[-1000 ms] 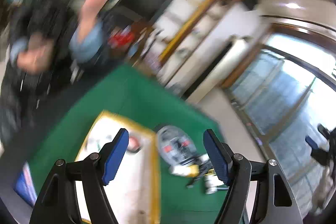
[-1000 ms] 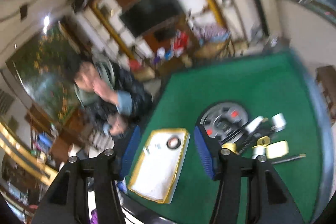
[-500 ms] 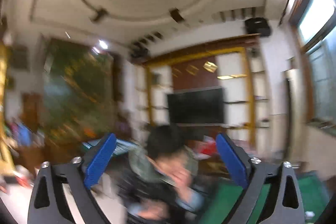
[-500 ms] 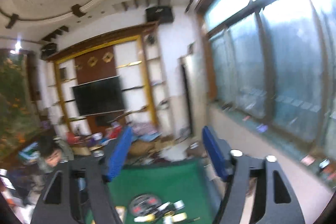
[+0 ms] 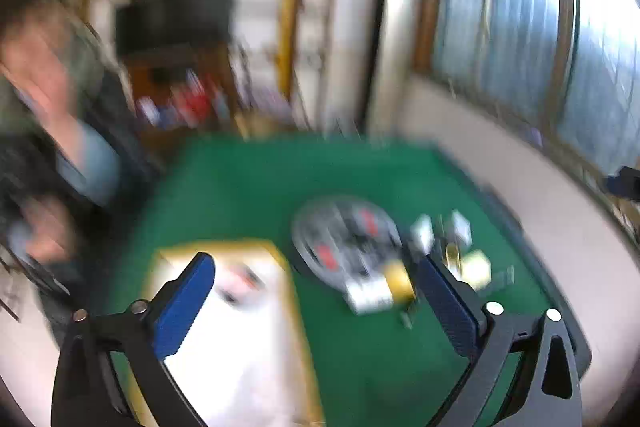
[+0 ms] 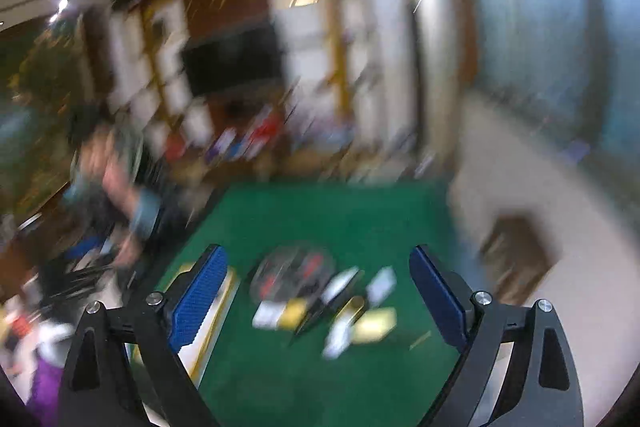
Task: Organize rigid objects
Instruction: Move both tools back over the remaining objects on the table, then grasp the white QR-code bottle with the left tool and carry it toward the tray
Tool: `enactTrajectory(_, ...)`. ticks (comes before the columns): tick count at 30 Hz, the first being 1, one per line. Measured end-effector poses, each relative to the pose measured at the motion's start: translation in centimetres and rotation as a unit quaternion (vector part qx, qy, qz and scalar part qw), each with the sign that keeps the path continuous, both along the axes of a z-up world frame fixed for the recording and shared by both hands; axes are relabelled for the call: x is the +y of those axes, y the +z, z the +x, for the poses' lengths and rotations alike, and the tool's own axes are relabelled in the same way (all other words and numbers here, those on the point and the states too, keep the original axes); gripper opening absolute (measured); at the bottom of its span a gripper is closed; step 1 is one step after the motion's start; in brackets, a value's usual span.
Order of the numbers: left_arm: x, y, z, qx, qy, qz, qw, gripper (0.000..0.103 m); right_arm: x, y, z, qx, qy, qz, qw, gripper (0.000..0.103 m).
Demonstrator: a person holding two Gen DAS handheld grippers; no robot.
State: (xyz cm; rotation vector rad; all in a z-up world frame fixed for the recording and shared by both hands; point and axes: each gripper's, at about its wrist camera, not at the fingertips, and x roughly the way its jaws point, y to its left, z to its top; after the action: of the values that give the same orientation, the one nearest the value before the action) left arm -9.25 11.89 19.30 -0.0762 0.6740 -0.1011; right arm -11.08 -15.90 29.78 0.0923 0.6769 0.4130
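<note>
Though both views are smeared by motion, the heap of small things [image 6: 332, 307] on the green table [image 6: 340, 219] lies ahead of and below the right claw [image 6: 316, 299], framed between its fingers. The left claw [image 5: 316, 303] has it off toward its right finger. Both claws, which have just been opening, gape released, gripping nothing. The white tray [image 5: 248, 347] sits under the left one.

One green-covered counter [image 5: 248, 187] carries one white rectangular tray with a yellow rim [image 5: 256, 347], one round grey disc [image 5: 344, 239] and several small blurred items, uncountable.
</note>
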Motion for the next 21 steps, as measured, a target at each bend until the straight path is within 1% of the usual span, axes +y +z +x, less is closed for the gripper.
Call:
enactTrajectory(1, -1.7, -2.9, 1.8, 0.034, -0.012, -0.001, 0.9993, 0.090, 0.8, -3.9, 1.7, 0.028, 0.013, 0.021, 0.999, 0.092)
enactTrajectory(2, -2.9, -5.0, 3.1, 0.060, -0.027, -0.002, 0.9979, 0.084, 1.5, -7.9, 3.6, 0.055, 0.012, 0.040, 0.998, 0.092)
enactTrajectory(3, -4.1, -6.8, 4.4, 0.085, -0.042, 0.001, 0.9955, 0.082, 2.0, -10.8, 5.0, 0.072, 0.002, 0.045, 0.996, 0.092)
enactTrajectory(4, -5.3, -8.3, 5.7, 0.105, -0.052, 0.015, 0.9930, 0.081, 2.3, -13.9, 7.2, 0.088, -0.018, 0.048, 0.995, 0.092)
enactTrajectory(5, -6.4, -9.3, 5.9, 0.112, -0.055, 0.031, 0.9916, 0.081, 2.2, -15.6, 8.3, 0.095, -0.030, 0.048, 0.994, 0.092)
enactTrajectory(6, -7.3, -9.9, 6.5, 0.113, -0.056, 0.056, 0.9904, 0.081, 1.9, -17.3, 9.3, 0.102, -0.041, 0.050, 0.993, 0.092)
enactTrajectory(7, -7.7, -10.4, 6.6, 0.110, -0.057, 0.070, 0.9898, 0.081, 1.2, -18.7, 10.4, 0.108, -0.051, 0.058, 0.991, 0.092)
enactTrajectory(9, -8.1, -10.4, 8.2, 0.107, -0.062, 0.096, 0.9877, 0.081, 0.1, -20.1, 11.8, 0.093, -0.071, 0.068, 0.991, 0.092)
enactTrajectory(11, -8.1, -11.1, 8.6, 0.109, -0.077, 0.122, 0.9835, 0.081, -1.3, -20.4, 13.5, 0.081, -0.083, 0.074, 0.990, 0.092)
enactTrajectory(12, -8.9, -11.3, 9.2, 0.112, -0.089, 0.153, 0.9779, 0.081, -2.0, -20.6, 14.2, 0.083, -0.088, 0.080, 0.989, 0.092)
enactTrajectory(14, -8.9, -12.3, 9.6, 0.108, -0.108, 0.189, 0.9700, 0.081, -2.8, -21.7, 15.2, 0.109, -0.077, 0.106, 0.985, 0.092)
enactTrajectory(15, -9.4, -12.5, 9.9, 0.112, -0.123, 0.200, 0.9655, 0.081, -3.2, -21.8, 15.3, 0.111, -0.074, 0.114, 0.984, 0.092)
enactTrajectory(18, -9.9, -13.5, 10.9, 0.131, -0.152, 0.195, 0.9601, 0.081, -4.2, -22.5, 15.4, 0.122, -0.081, 0.137, 0.980, 0.092)
enactTrajectory(20, -10.7, -14.6, 11.6, 0.148, -0.157, 0.210, 0.9535, 0.081, -4.4, -22.7, 15.5, 0.129, -0.081, 0.146, 0.977, 0.092)
enactTrajectory(21, -11.0, -15.1, 11.7, 0.158, -0.156, 0.219, 0.9500, 0.074, -4.4, -22.8, 15.5, 0.131, -0.082, 0.145, 0.977, 0.092)
